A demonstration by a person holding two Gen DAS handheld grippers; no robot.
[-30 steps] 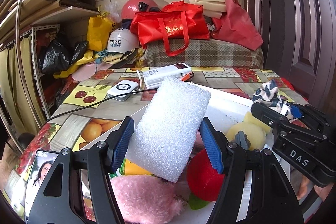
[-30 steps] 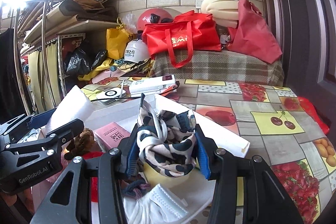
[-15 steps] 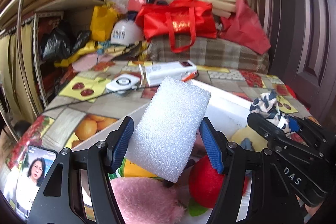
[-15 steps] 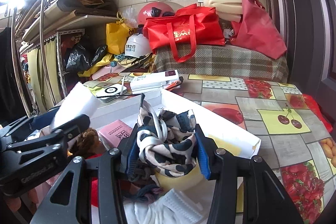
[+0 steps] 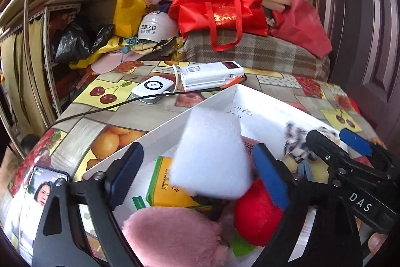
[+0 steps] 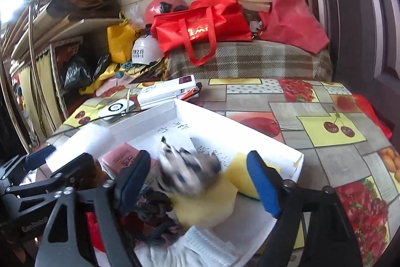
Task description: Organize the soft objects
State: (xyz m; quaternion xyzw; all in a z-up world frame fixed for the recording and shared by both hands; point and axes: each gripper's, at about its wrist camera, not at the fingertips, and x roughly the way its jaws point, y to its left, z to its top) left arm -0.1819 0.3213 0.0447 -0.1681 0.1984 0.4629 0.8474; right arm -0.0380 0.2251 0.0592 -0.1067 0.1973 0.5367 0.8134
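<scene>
The near half of the white tray (image 6: 287, 152) is crowded: foam block (image 5: 212, 154), red ball (image 5: 255, 212), pink plush (image 5: 172, 237), yellow sponge (image 6: 240, 167), mask (image 6: 205, 247). Its far corner lies bare. Right of the tray the tablecloth (image 6: 325, 101) is open. Far left, a power bank (image 5: 212, 74), charger (image 5: 152, 88) and cable (image 5: 105, 109) block the way.

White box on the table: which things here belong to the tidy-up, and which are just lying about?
Job:
white box
white foam block
spotted cloth
yellow sponge
pink plush
red ball

Lying about:
power bank
phone
white helmet
red bag
</scene>
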